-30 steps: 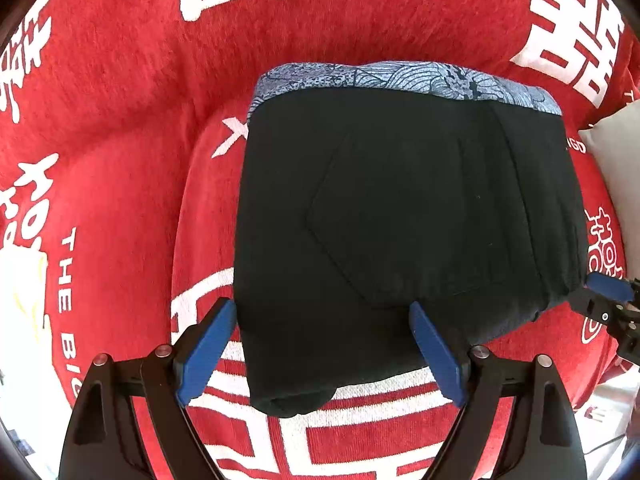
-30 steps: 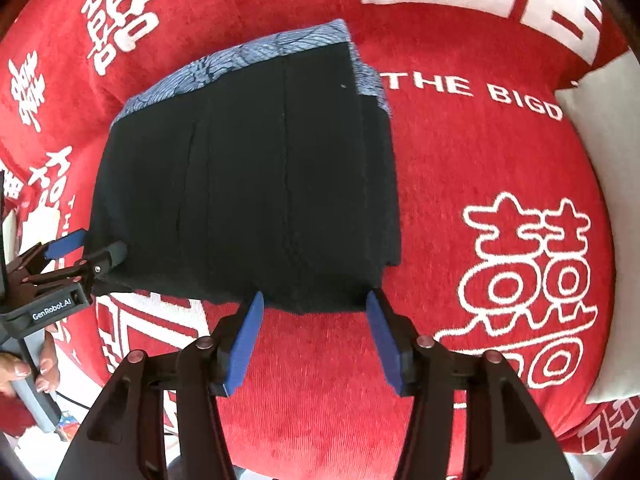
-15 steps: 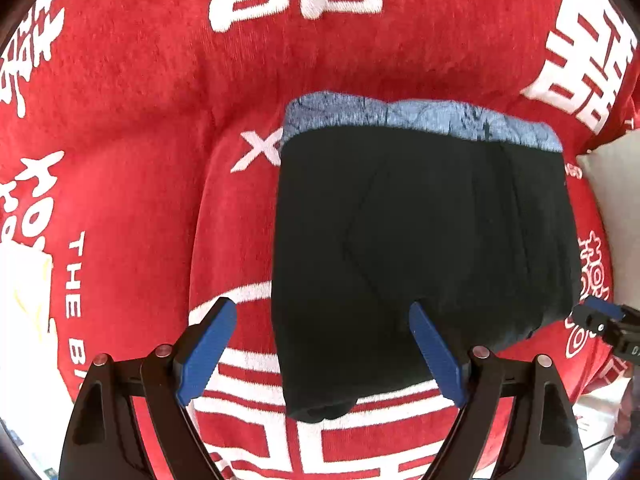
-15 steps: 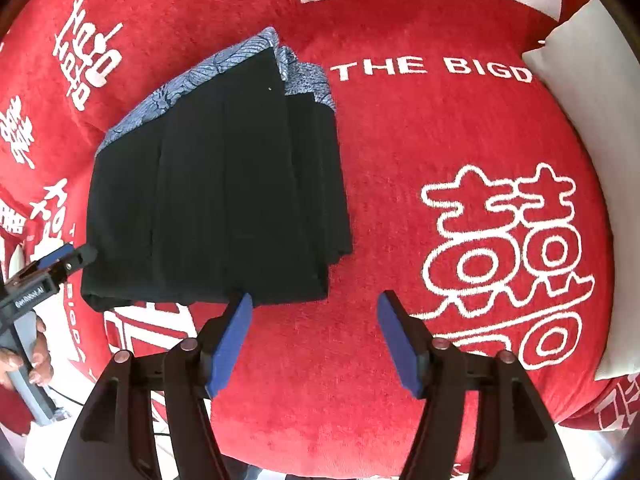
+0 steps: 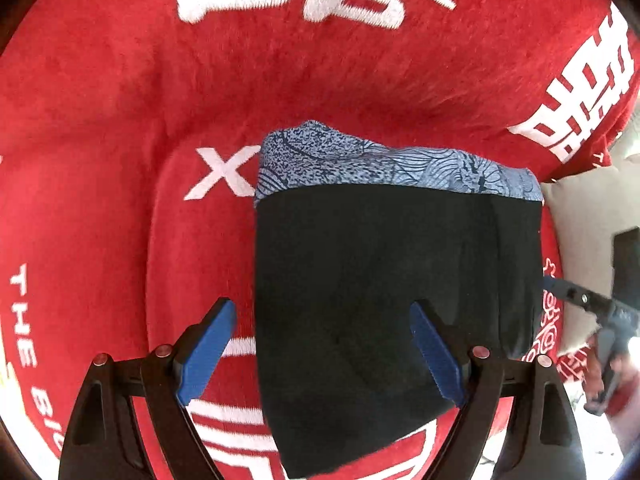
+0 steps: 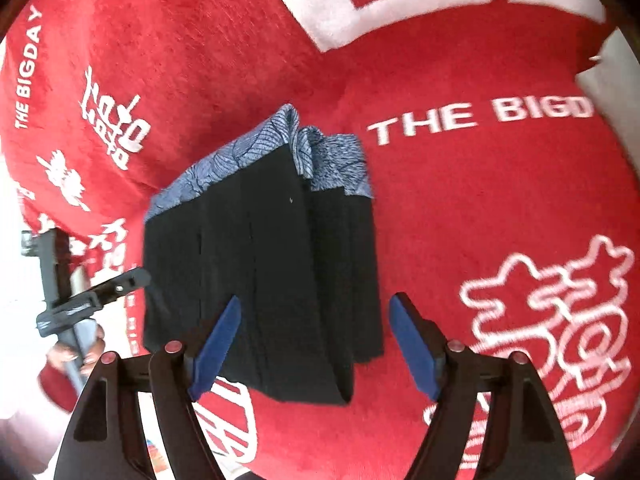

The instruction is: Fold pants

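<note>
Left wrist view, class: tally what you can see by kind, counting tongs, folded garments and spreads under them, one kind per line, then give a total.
Tongs: 2, the left tongs open, and the right tongs at the right edge.
Folded garments: 1, the black pants.
Spreads: 1, the red blanket.
Total: 4
</note>
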